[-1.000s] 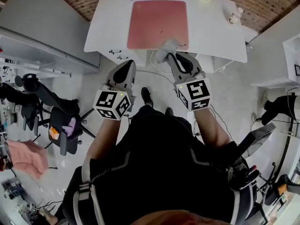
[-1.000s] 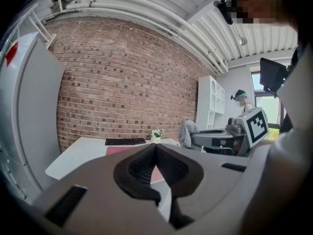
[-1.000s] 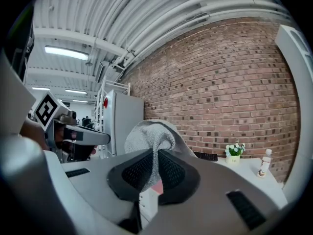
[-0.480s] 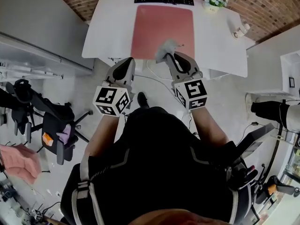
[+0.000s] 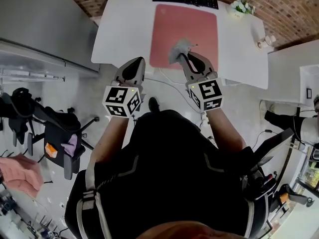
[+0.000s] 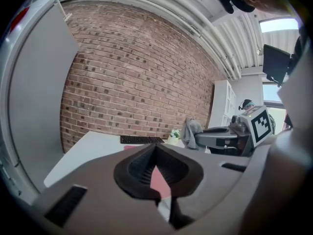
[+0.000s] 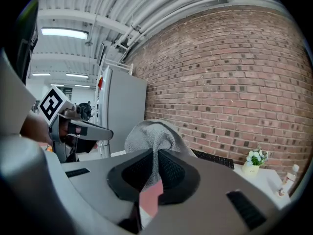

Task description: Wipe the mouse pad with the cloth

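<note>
While the right gripper point(image 5: 186, 57) clamps the cloth point(image 5: 179, 48) over the mouse pad point(image 5: 185, 24) for wiping, the left gripper point(image 5: 136, 62) hangs alongside, closed, empty.

The left claw point(image 6: 156, 148) has its jaws pressed together on nothing, with a sliver of pink mouse pad point(image 6: 159, 179) showing in the gap beneath, the white worktop point(image 6: 83, 153) at 9 o'clock, a black keyboard point(image 6: 142, 140) just past the tips, and at 3 o'clock the right claw point(image 6: 199, 139) pinching a grey cloth point(image 6: 191, 129).
</note>
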{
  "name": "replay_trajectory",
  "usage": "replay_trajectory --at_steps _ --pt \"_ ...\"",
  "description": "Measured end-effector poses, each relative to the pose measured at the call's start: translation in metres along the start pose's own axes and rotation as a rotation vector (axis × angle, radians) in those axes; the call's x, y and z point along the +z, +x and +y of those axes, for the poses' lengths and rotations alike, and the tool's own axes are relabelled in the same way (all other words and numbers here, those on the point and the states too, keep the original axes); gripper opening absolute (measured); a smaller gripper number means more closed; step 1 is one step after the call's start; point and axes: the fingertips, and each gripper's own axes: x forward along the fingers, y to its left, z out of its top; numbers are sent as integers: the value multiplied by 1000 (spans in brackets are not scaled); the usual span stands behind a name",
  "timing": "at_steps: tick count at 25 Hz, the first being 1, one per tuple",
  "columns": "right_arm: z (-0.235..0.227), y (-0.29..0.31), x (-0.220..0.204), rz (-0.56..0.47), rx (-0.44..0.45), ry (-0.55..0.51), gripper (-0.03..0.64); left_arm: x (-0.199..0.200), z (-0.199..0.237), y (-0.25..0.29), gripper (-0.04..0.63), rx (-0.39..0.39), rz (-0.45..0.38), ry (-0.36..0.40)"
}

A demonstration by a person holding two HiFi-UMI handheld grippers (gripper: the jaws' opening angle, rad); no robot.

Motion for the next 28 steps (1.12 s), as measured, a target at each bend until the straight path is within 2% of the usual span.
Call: replay_trajectory --at_steps 5,11,14,17,22,28 --pt "4 29 -13 45 -11 22 33 -15 30 9 0 -17 30 1" --pt "21 65 -50 136 50 44 34 -40 55 19 -1 18 59 -28" --pt "25 87 -71 185 76 34 32 -60 64 26 0 29 101 -41" --pt "31 109 -89 226 119 11 32 -84 72 35 0 62 158 -32" --pt "36 137 -122 286 186 39 32 -108 80 50 0 108 199 -68" --pt "47 165 -169 384 244 25 33 -140 97 59 0 187 294 -118"
